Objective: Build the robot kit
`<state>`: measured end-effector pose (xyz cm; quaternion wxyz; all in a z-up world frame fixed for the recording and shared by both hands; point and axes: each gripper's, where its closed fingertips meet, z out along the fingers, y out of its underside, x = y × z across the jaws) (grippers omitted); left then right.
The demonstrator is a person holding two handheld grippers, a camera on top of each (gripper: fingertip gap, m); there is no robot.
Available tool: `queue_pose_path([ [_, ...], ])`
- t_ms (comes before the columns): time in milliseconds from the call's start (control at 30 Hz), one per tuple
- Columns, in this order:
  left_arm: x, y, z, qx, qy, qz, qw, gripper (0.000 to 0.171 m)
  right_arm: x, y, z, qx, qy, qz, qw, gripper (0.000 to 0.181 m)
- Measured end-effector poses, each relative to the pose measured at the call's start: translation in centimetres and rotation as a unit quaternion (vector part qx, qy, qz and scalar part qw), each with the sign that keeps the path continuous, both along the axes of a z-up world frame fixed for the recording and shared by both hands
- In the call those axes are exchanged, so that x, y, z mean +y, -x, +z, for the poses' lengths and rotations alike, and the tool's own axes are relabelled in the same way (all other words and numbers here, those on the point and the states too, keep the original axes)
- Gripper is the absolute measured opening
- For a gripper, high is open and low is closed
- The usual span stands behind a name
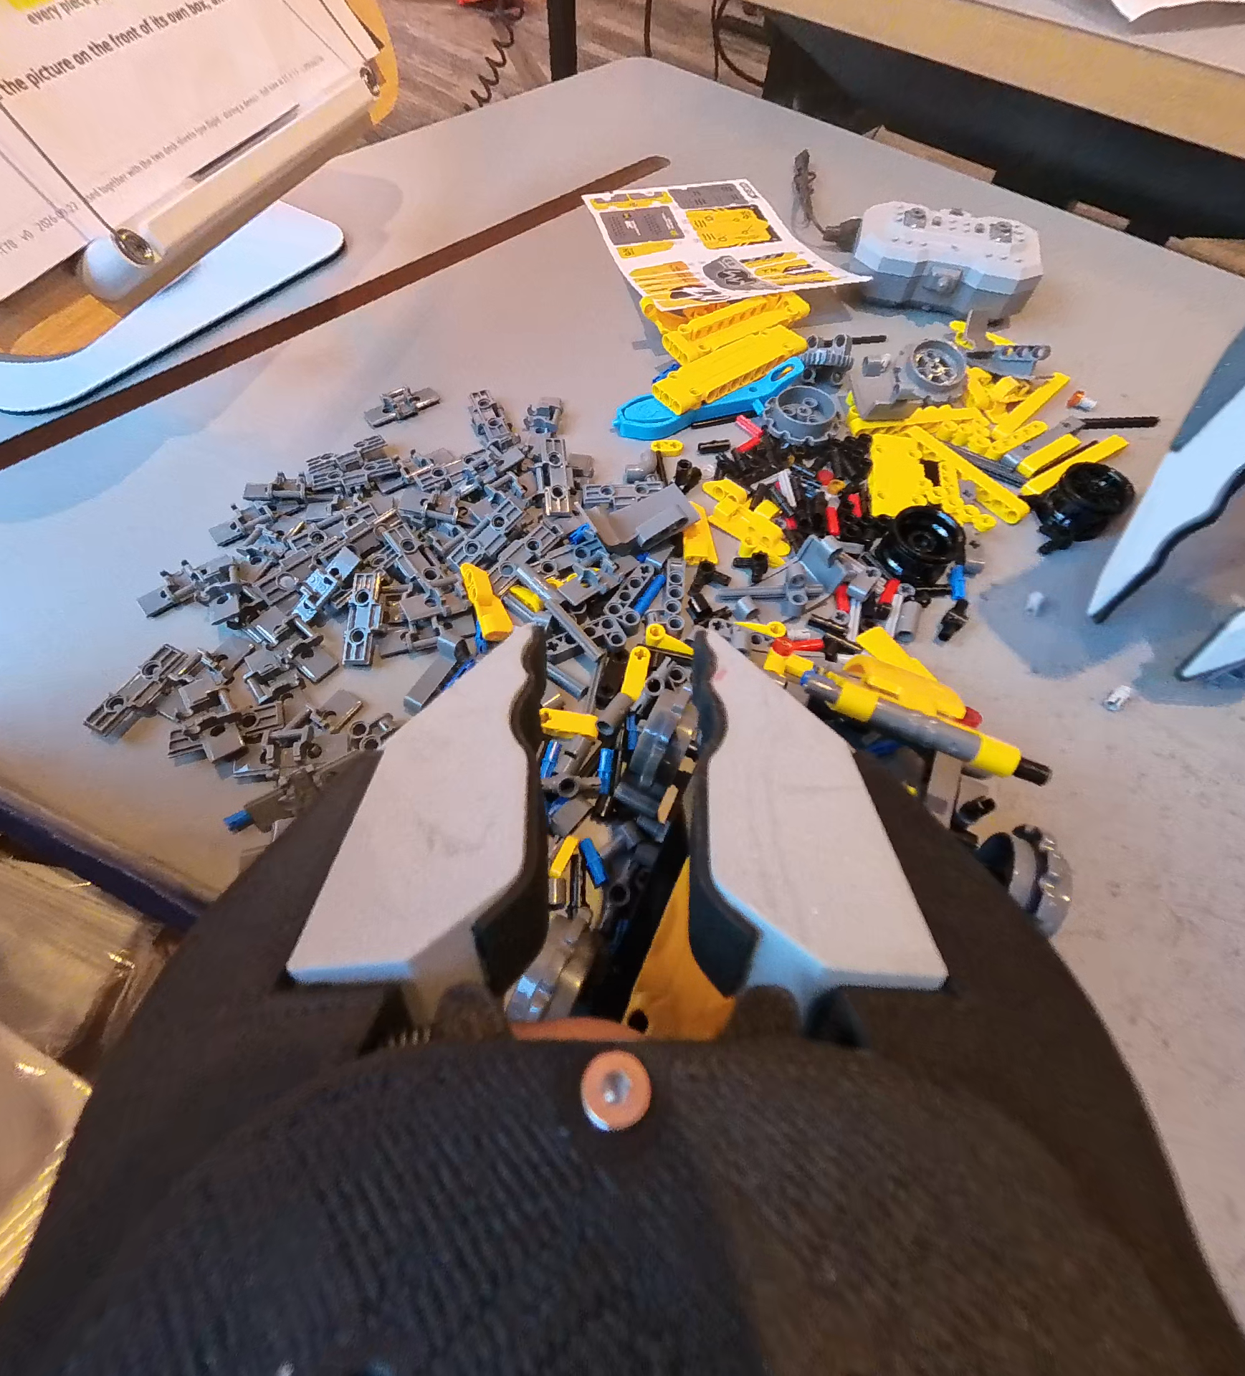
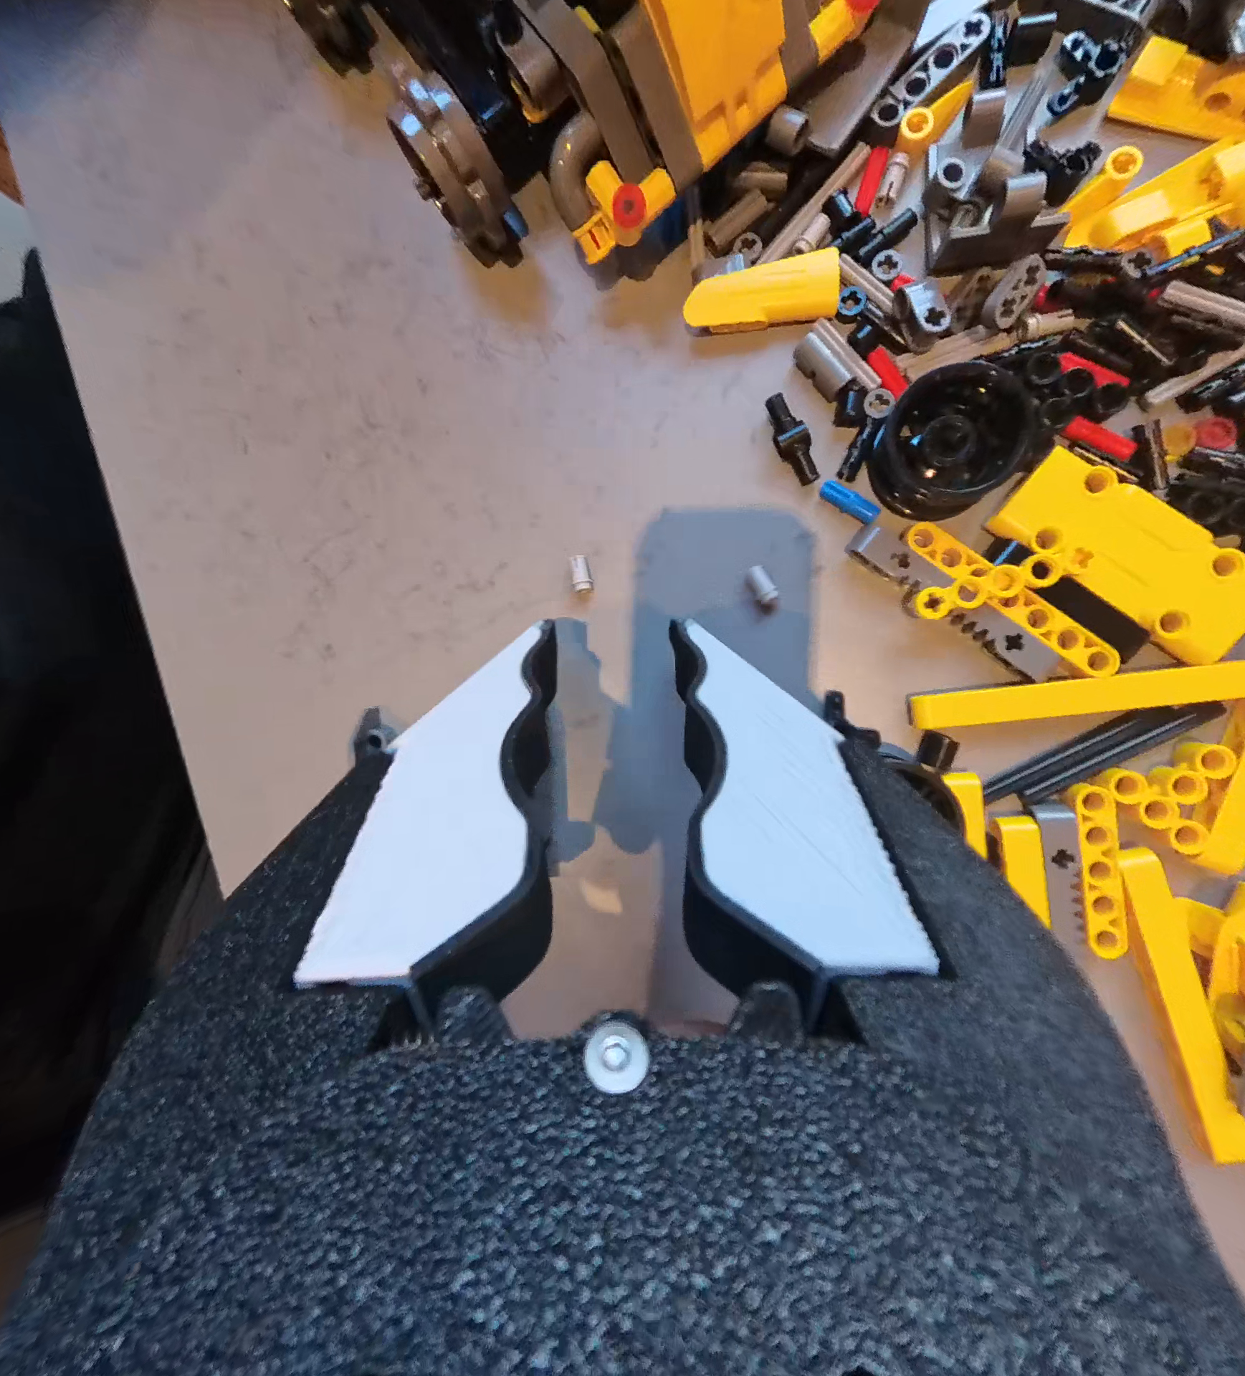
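On the grey worktop lies a big spread of toy building pieces. They seem sorted a bit: flat grey pieces sit in one heap on the left, and yellow beams with black wheels sit on the right, likely so each kind is easy to find.

The left gripper hangs just over the mixed middle of the heap. Its jaws are partly open and hold nothing. A half-built yellow and grey toy lies just beside its right jaw.

The right gripper hangs over a bare bit of worktop. Its jaws are open and hold nothing. Two tiny pale pegs lie near its tips, apart from the heap. A sheet of stickers and a grey box sit at the far side.
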<state>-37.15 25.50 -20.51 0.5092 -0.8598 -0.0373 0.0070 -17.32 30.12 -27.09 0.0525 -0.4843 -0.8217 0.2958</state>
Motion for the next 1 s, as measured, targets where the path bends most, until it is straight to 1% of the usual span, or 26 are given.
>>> queue_pose_path([
  [67,0.0,0.0,-0.1,0.000,0.001,-0.001,1.000,0.037,0.0,0.0,0.2,0.008,0.002,-0.001,1.000,0.032],
  [167,0.0,0.0,-0.1,0.000,0.002,0.000,1.000,0.037,0.9,0.8,0.9,0.049,-0.024,-0.016,0.998,0.029],
  [233,0.0,0.0,-0.1,-0.001,0.001,0.001,1.000,0.037,2.0,1.9,1.7,0.082,-0.052,-0.036,0.995,0.019],
  [300,0.0,0.0,-0.2,0.000,0.002,0.000,1.000,0.037,3.6,2.9,1.8,0.094,-0.093,-0.062,0.989,0.000],
  [333,0.1,0.0,-0.2,0.001,0.003,0.000,1.000,0.038,4.0,3.4,1.7,0.091,-0.101,-0.079,0.988,0.000],
  [400,0.1,0.0,-0.3,0.001,0.004,0.000,1.000,0.038,3.9,4.2,1.3,0.078,-0.091,-0.104,0.987,0.012],
  [533,0.0,0.0,-0.2,-0.001,0.003,0.000,1.000,0.037,3.5,4.9,1.0,0.077,-0.102,-0.119,0.985,0.014],
  [633,0.0,-0.1,0.0,-0.001,0.000,-0.002,1.000,0.037,3.1,4.9,0.3,0.075,-0.120,-0.104,0.984,0.014],
  [733,0.1,-0.3,0.0,0.000,-0.001,-0.006,1.000,0.037,3.3,5.0,-0.2,0.077,-0.150,-0.095,0.981,0.015],
  [867,0.1,-0.5,0.0,0.001,0.001,-0.008,1.000,0.037,2.9,5.2,-0.5,0.071,-0.148,-0.077,0.983,0.018],
  [900,0.1,-0.5,0.0,0.001,0.001,-0.008,1.000,0.037,2.7,5.2,-0.6,0.067,-0.147,-0.070,0.984,0.015],
  [1000,0.1,-0.4,0.1,0.000,-0.002,-0.007,1.000,0.037,2.2,4.7,-0.6,0.055,-0.141,-0.051,0.987,0.015],
])
